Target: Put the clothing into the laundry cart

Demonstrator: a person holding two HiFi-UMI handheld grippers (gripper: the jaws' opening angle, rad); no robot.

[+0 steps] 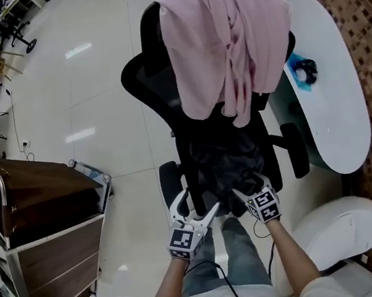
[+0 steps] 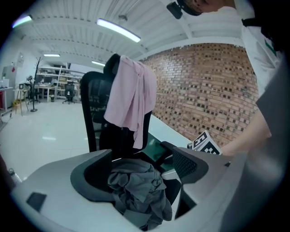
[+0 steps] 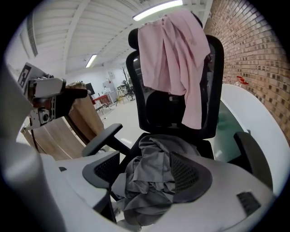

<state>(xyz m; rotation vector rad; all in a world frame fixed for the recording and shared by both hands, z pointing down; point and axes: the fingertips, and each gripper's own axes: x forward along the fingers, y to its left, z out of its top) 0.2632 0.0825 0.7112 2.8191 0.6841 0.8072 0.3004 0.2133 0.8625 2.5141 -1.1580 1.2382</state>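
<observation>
Left gripper (image 2: 136,176) and right gripper (image 3: 147,174) both open around the grey garment (image 3: 154,149) on the black office chair (image 1: 146,81)
Left jaws wide apart, right jaws moderately apart; the crumpled grey garment sits between each pair, pads not clamped on it, and it lies on the chair seat. Pink garment (image 1: 225,36) hangs over the chair back. White desk (image 1: 332,89) just beside the chair; wood-panelled laundry cart (image 1: 45,219) stands well apart on the person's left

Brick wall (image 1: 366,23), glossy floor (image 1: 83,104), perhaps distant shelves (image 2: 52,72).
</observation>
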